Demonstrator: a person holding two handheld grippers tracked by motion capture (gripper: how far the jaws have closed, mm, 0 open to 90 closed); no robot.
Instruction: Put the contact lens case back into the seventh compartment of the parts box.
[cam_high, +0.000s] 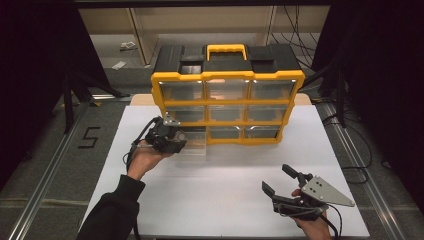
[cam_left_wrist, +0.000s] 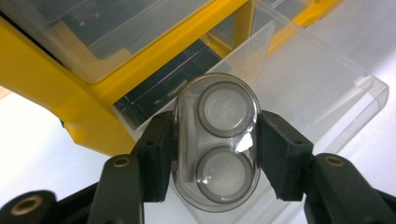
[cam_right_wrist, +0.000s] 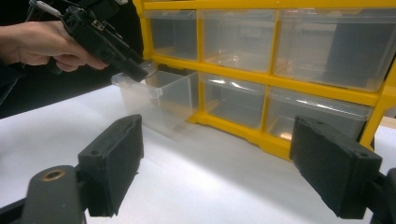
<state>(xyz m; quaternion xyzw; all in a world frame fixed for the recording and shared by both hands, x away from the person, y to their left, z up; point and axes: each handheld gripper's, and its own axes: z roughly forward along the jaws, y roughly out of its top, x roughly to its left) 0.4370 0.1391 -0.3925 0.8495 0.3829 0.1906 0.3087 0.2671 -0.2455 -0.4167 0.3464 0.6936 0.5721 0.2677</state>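
A yellow and black drawer cabinet (cam_high: 227, 100) with clear drawers stands at the back of the white table. Its bottom-left drawer (cam_high: 192, 145) is pulled out. My left gripper (cam_high: 175, 142) hovers over that open drawer (cam_left_wrist: 317, 88), shut on a small clear oval case (cam_left_wrist: 215, 140) with two round lenses inside. In the right gripper view the left gripper (cam_right_wrist: 140, 72) holds the case (cam_right_wrist: 148, 70) above the drawer (cam_right_wrist: 156, 95). My right gripper (cam_high: 279, 180) rests near the table's front right, open, nothing between its pads (cam_right_wrist: 114, 165).
The white table surface (cam_high: 225, 185) spreads in front of the cabinet. Metal rails (cam_high: 45, 170) run along both sides of the table. A black "5" mark (cam_high: 89, 137) lies on the floor at left. Cables (cam_high: 350, 135) trail at right.
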